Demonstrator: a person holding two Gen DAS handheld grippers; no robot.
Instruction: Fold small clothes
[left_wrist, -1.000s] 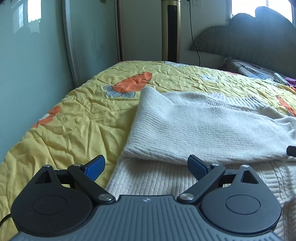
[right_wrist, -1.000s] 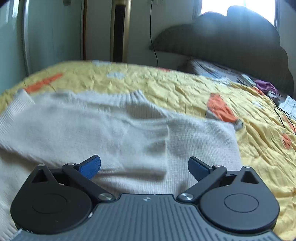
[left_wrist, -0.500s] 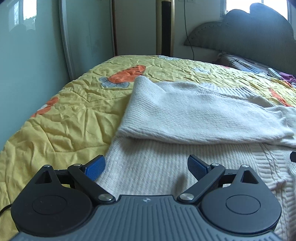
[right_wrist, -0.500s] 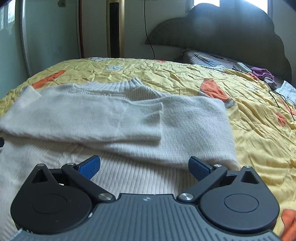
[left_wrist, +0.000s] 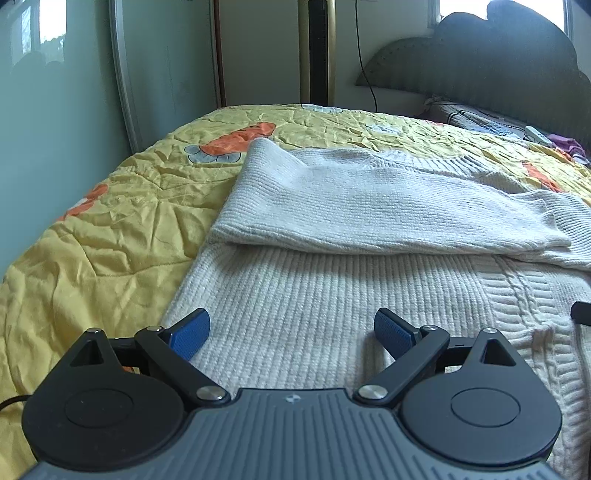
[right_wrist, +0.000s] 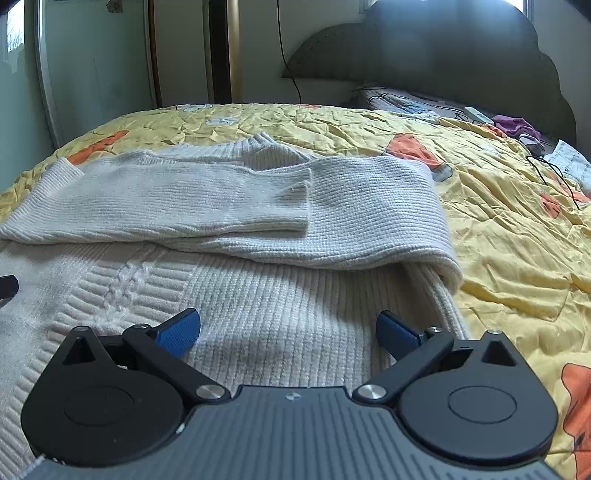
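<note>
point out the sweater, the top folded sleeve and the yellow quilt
sweater (left_wrist: 332, 306), left wrist view, ribbed body
top folded sleeve (right_wrist: 184, 199), right wrist view, mid-sleeve
yellow quilt (right_wrist: 517, 236), right wrist view, bare patch right of sweater

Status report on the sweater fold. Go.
Left gripper open, right gripper open, both empty over the hem end. Sweater flat on yellow quilt, sleeves folded across. Nothing in the way.

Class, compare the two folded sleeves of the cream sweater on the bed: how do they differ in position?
The left sleeve lies on top, its cuff end ending partway across; the right sleeve lies beneath it and nearer the grippers. The left sleeve folds in from the sweater's left edge, the right sleeve from its right edge. Both are cream ribbed knit, laid flat across the sweater body.
</note>
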